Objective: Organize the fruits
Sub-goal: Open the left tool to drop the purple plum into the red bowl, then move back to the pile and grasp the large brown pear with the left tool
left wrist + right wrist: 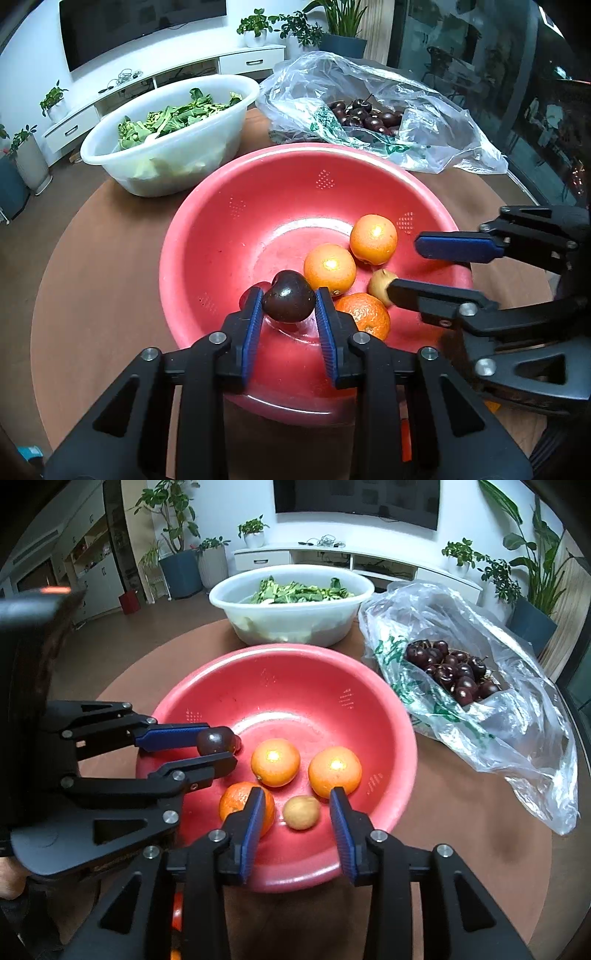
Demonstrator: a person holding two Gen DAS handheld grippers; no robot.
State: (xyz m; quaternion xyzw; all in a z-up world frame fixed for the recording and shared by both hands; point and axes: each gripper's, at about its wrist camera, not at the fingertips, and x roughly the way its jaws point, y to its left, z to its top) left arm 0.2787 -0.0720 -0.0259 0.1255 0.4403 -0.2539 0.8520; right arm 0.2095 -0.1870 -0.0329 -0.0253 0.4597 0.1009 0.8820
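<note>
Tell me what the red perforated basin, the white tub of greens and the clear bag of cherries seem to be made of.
Red perforated basin: apparently moulded plastic, semi-gloss, with punched drain-hole clusters and soft highlights.
White tub of greens: likely translucent plastic, since its contents show dimly through the wall.
Clear bag of cherries: thin plastic film, crinkled and shiny, with green print.

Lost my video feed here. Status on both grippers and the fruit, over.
Left gripper shut on a dark cherry, over the red bowl. Right gripper open, empty, above the small brown fruit. Three oranges in the bowl. Nothing in the way.
</note>
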